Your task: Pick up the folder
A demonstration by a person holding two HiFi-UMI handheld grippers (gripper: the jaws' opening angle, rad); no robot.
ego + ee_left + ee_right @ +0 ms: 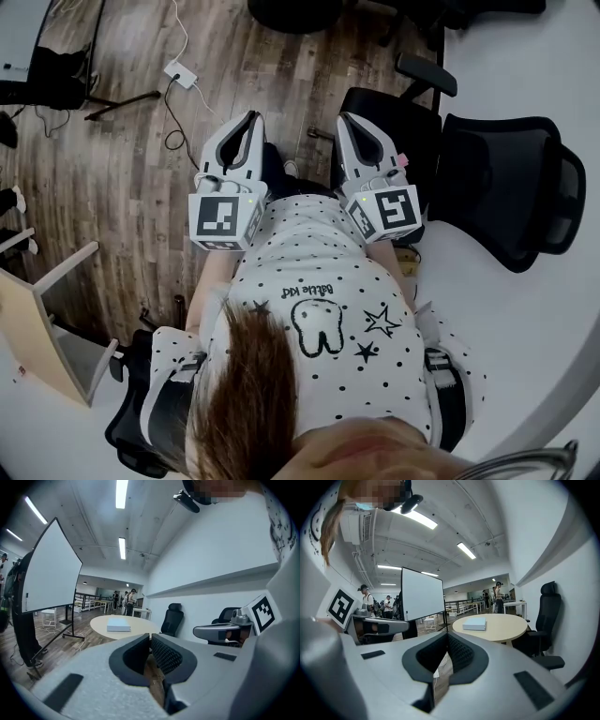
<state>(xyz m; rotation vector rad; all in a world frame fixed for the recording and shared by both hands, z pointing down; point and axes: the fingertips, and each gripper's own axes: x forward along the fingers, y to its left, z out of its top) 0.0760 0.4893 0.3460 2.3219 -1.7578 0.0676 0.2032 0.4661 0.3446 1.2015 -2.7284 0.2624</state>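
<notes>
Well apart from the folder [118,624] on the table [140,629], left gripper [150,638] and right gripper [446,638], jaws closed, empty.

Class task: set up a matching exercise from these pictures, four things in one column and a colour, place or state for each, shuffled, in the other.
1 left gripper
2 folder
3 whiteboard
4 office chair

A black, beside the round table
B jaws shut, empty
C lying on the round table
D white, standing upright

Pairs: 1-B, 2-C, 3-D, 4-A
</notes>
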